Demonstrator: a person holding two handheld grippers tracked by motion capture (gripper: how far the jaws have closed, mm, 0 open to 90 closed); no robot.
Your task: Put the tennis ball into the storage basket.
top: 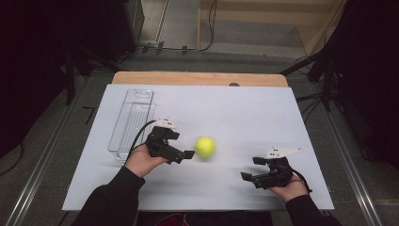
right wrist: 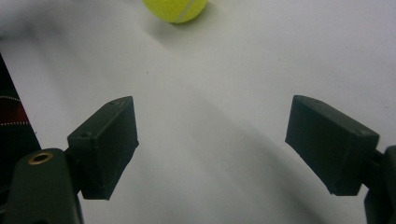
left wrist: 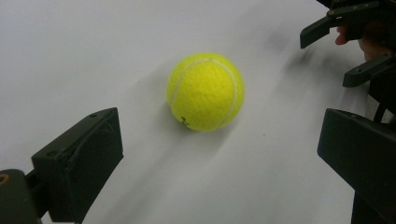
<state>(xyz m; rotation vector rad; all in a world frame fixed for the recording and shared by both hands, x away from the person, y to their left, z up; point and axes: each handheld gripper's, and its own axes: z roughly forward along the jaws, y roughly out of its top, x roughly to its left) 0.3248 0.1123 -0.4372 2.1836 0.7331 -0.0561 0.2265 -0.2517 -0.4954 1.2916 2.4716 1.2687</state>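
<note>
A yellow tennis ball (top: 205, 147) lies on the white board (top: 226, 108) near its middle. My left gripper (top: 181, 145) rests just left of the ball, open, its jaws pointing at it without touching. In the left gripper view the ball (left wrist: 205, 91) sits just beyond the wide-apart jaws of the left gripper (left wrist: 219, 154), and the right gripper (left wrist: 350, 51) shows at the top right. My right gripper (top: 252, 168) is open near the board's front right, well apart from the ball. In the right gripper view the ball (right wrist: 176, 9) lies far ahead of the right gripper (right wrist: 212, 140), whose jaws hold nothing.
A clear plastic tray (top: 133, 120) stands lengthwise at the board's left, just behind my left hand. The wooden table edge (top: 197, 78) shows beyond the board. Dark stands and cables surround the table on the floor.
</note>
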